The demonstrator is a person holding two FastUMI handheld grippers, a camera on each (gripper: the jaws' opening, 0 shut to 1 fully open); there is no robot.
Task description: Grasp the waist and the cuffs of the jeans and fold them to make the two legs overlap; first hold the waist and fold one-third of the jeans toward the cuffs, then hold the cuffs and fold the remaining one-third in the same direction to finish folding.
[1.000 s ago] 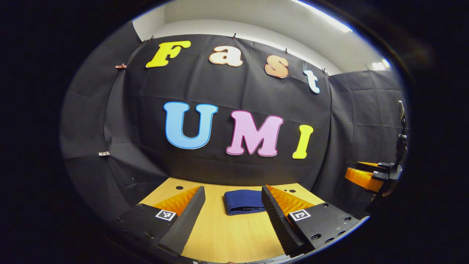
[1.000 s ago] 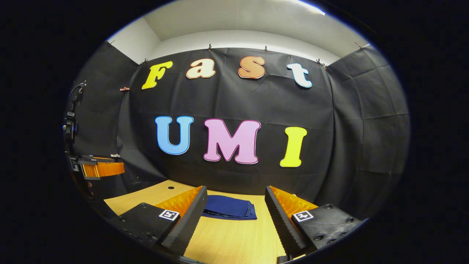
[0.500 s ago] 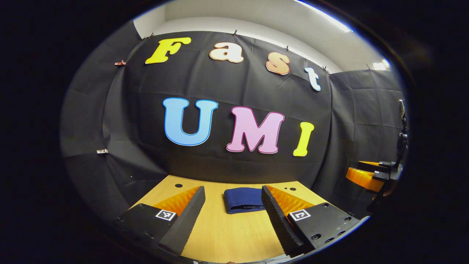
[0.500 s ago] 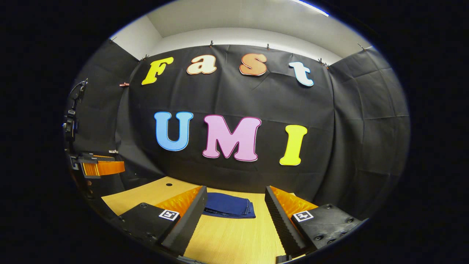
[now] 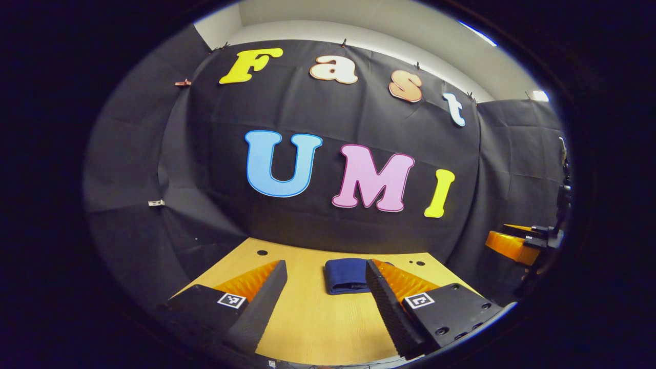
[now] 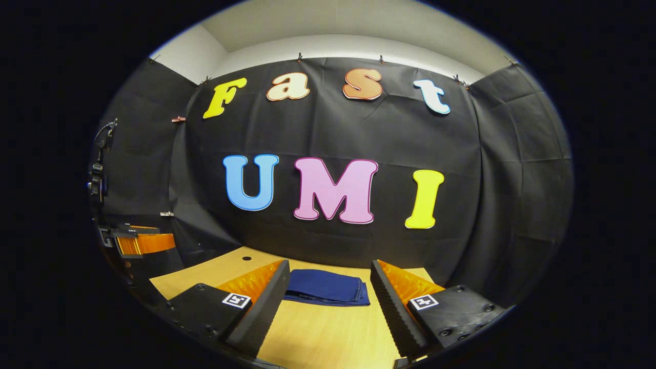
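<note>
The dark blue jeans (image 5: 346, 275) lie folded into a compact bundle on the wooden table (image 5: 312, 328), toward its far side. In the left gripper view my left gripper (image 5: 326, 300) is open and held above the table, well short of the bundle, nothing between its fingers. The right gripper (image 5: 517, 243) shows far off at the right edge of that view. In the right gripper view the folded jeans (image 6: 328, 288) rest ahead, and my right gripper (image 6: 329, 302) is open and apart from them. The left gripper (image 6: 137, 241) appears at the left edge there.
The black cloth wall rises right behind the table's far edge. Small round holes (image 5: 262, 252) mark the tabletop near its back corners. Bare wood (image 6: 328, 333) stretches between the bundle and the near edge.
Both views have swung slightly, so the wall and jeans sit a little further right. The jeans lie as before, and both grippers stay open and empty.
</note>
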